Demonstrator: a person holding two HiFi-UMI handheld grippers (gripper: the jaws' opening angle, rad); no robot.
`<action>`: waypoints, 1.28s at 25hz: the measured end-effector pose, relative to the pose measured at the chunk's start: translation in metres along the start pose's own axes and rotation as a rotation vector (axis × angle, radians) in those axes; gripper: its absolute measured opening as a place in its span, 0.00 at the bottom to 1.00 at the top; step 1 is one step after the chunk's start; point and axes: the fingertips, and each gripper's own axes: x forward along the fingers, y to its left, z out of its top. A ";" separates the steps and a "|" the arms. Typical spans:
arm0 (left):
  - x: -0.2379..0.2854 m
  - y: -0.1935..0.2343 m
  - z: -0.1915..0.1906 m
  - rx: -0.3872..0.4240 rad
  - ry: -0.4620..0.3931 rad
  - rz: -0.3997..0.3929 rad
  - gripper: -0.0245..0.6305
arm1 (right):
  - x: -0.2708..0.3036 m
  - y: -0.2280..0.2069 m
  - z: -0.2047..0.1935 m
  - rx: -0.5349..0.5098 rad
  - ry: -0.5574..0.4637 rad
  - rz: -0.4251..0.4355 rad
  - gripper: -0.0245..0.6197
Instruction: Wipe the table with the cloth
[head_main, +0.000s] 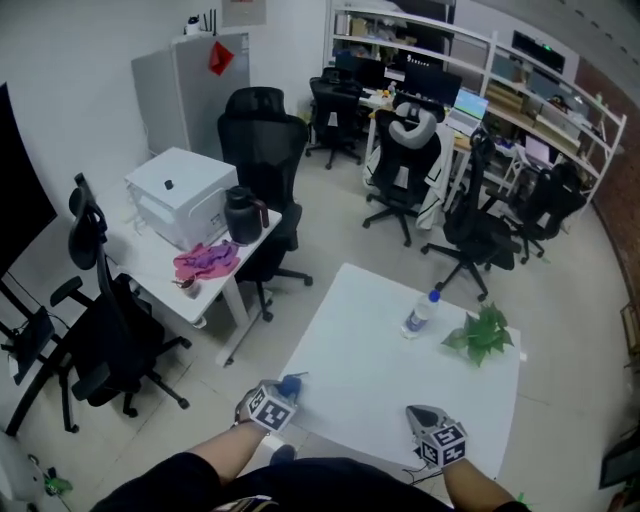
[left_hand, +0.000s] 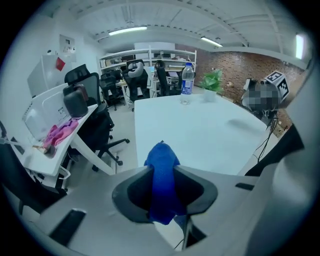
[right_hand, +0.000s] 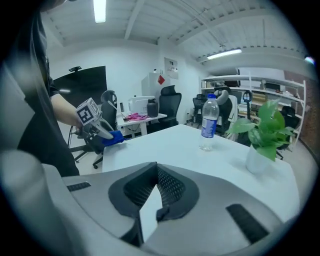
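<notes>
A blue cloth (left_hand: 161, 182) is pinched between the jaws of my left gripper (left_hand: 162, 192), which is shut on it. In the head view this gripper (head_main: 284, 391) hangs at the near left corner of the white table (head_main: 380, 380), with the blue cloth (head_main: 291, 384) sticking out just over the table's edge. My right gripper (head_main: 420, 412) is over the table's near edge, to the right. Its jaws (right_hand: 156, 172) meet at the tips with nothing between them. The right gripper view also shows the left gripper (right_hand: 102, 131) with the cloth (right_hand: 114, 138) at the table's corner.
A water bottle (head_main: 421, 313) and a small potted plant (head_main: 484, 334) stand on the far part of the table. To the left is a side desk (head_main: 160, 265) with a white printer (head_main: 181, 197), a black jug (head_main: 243, 216) and a pink cloth (head_main: 206, 261). Office chairs (head_main: 262, 150) stand around.
</notes>
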 end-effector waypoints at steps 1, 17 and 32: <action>0.005 0.003 -0.008 -0.006 0.011 -0.007 0.19 | 0.011 0.006 0.005 -0.008 0.006 0.017 0.06; 0.019 -0.015 -0.002 -0.030 0.043 -0.042 0.51 | 0.023 0.015 0.034 -0.057 -0.017 0.096 0.07; 0.015 -0.219 0.268 -0.153 -0.495 -0.567 0.04 | -0.112 -0.145 0.014 0.249 -0.140 -0.171 0.06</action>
